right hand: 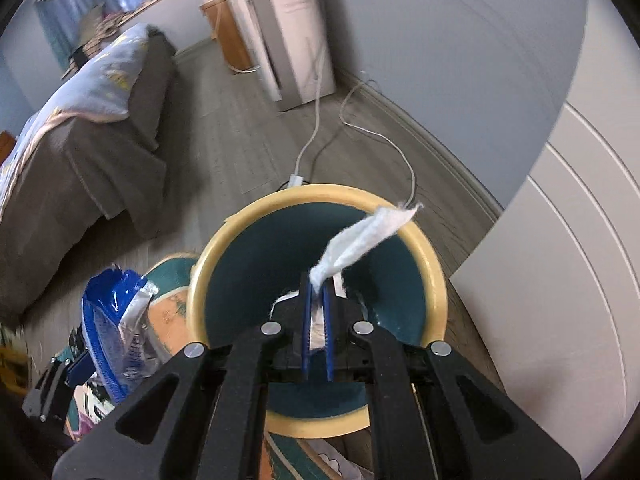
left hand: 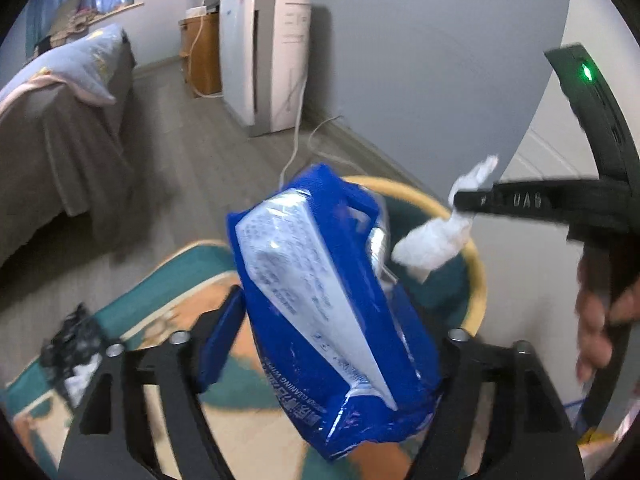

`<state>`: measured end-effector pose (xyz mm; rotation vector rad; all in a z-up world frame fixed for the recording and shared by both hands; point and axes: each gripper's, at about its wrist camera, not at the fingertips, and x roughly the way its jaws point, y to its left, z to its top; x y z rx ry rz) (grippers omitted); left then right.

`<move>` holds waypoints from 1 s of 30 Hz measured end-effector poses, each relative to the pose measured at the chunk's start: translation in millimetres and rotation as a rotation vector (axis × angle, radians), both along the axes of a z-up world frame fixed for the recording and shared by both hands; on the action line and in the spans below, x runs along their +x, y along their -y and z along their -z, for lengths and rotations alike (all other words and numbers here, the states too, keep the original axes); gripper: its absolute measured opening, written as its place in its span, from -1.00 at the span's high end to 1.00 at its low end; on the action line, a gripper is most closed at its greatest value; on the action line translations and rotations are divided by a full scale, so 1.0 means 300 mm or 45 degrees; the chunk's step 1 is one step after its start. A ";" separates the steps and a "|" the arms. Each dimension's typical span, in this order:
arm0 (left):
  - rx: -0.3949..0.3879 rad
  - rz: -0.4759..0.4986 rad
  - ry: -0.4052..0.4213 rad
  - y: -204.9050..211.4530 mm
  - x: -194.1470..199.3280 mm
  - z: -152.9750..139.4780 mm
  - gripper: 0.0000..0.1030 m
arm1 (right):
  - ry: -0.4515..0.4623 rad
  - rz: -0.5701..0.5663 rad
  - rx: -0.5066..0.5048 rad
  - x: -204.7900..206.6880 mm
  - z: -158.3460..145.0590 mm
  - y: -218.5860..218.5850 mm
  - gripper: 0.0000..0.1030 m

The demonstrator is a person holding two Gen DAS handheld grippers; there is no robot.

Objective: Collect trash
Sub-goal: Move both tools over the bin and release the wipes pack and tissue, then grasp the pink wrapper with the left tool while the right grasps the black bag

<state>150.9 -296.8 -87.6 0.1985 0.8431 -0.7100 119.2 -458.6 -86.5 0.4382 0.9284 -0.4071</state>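
My left gripper [left hand: 320, 340] is shut on a blue wet-wipes packet [left hand: 320, 300] and holds it in the air beside the bin [left hand: 478, 280]. The packet also shows in the right wrist view [right hand: 116, 328]. My right gripper [right hand: 318, 288] is shut on a white crumpled tissue [right hand: 360, 240] and holds it over the open mouth of the teal bin with a yellow rim [right hand: 320, 196]. The tissue also shows in the left wrist view [left hand: 432, 240], pinched by the right gripper's fingers [left hand: 480, 200].
A teal and orange rug [left hand: 168, 292] lies under the bin, with black crumpled trash [left hand: 72, 344] on it. A bed [right hand: 80, 140] stands at left. A white appliance [right hand: 292, 32] and cables [right hand: 380, 132] are behind the bin. A white door [right hand: 560, 260] is at right.
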 end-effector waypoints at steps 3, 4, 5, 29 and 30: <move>0.010 -0.014 0.043 0.032 -0.006 0.003 -0.75 | -0.005 0.000 0.001 0.006 0.004 0.001 0.63; 0.003 -0.019 0.038 0.029 -0.006 0.003 -0.76 | -0.003 -0.005 -0.009 0.008 0.003 -0.005 0.37; -0.002 -0.029 0.027 0.020 -0.003 0.000 -0.78 | 0.001 -0.006 -0.016 0.007 0.000 -0.009 0.15; 0.148 -0.526 0.148 -0.878 -0.106 -0.202 -0.87 | 0.065 -0.452 -0.187 0.104 -0.122 -0.576 -0.89; 0.155 -0.542 0.152 -0.910 -0.114 -0.201 -0.87 | 0.060 -0.462 -0.187 0.113 -0.115 -0.610 -0.89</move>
